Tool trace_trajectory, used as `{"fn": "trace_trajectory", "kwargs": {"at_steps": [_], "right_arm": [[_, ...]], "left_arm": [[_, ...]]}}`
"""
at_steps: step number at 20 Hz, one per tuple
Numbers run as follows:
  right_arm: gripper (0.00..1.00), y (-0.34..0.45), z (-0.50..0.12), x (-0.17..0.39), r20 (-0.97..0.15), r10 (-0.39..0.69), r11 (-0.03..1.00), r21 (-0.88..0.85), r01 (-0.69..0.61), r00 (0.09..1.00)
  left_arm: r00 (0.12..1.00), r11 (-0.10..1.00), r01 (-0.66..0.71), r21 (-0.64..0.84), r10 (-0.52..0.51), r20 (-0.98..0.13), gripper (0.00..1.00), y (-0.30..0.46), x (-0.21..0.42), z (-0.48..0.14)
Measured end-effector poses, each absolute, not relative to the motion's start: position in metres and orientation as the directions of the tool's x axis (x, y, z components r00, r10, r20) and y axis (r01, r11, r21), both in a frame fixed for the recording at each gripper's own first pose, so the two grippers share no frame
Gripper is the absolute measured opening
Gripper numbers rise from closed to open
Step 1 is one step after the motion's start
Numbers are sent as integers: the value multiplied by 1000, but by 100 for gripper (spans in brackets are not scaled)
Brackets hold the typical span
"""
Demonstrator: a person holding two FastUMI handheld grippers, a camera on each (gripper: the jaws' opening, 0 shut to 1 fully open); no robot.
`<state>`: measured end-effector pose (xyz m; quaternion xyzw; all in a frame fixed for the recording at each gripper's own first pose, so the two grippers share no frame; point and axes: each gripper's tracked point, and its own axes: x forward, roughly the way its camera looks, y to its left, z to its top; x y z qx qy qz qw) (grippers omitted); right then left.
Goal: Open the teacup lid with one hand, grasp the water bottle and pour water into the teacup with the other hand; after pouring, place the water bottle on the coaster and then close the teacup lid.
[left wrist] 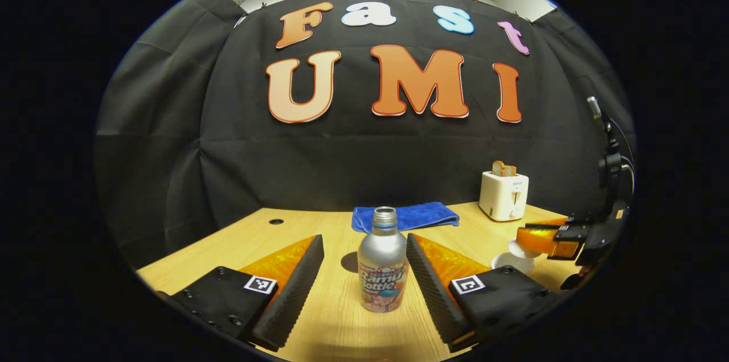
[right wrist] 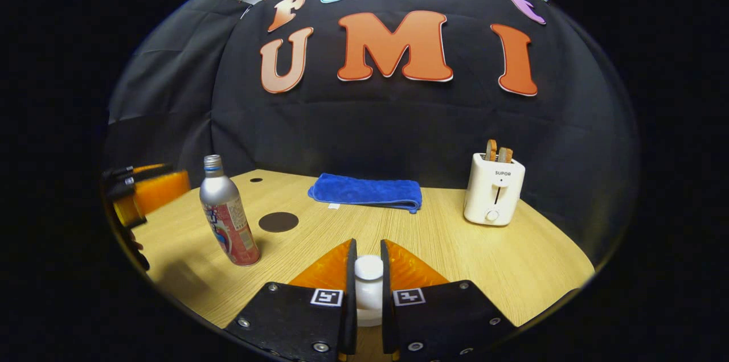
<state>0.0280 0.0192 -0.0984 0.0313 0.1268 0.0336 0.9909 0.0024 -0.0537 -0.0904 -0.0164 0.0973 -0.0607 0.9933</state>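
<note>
Right at your right gripper (right wrist: pixel 368 285), the two fingers sit close together with the white knob of the teacup lid (right wrist: pixel 368 271) pinched between them. You have hold of the lid. The cup under it is hidden by the fingers, so you can't tell if the lid is up off the cup or not.

In the left gripper view, your left gripper (left wrist: pixel 364 271) is spread wide, one finger on each side of the water bottle (left wrist: pixel 383 262). The fingers are not touching it. The bottle is silver, stands up straight on the wooden table (left wrist: pixel 336 316), and has no cap on top.

The round dark coaster (right wrist: pixel 278 221) lies flat on the table a little behind the bottle, in the right gripper view. Farther back are a folded blue towel (right wrist: pixel 367 191) and a white toaster (right wrist: pixel 493 188) with bread sticking out.

Here is what could go wrong. The bottle is open, so if you bump it with one finger before the other one gets there, it may tip and spill. Close both sides on it together, around the fat middle part.

The bottle is smooth and round, so a soft squeeze may let it slide when you tip it.

Your two grippers are near each other. Lift the lid well out of the way, or the bottle may knock it while pouring.
</note>
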Motion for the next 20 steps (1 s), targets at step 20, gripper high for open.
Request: {"fn": "trace_trajectory", "kwargs": {"at_steps": [20], "right_arm": [[17,-21,-59,20,-174,2,998,63,9,985]], "left_arm": [[921,991,72,-112,-109,-375,89,-73,36,-183]]}}
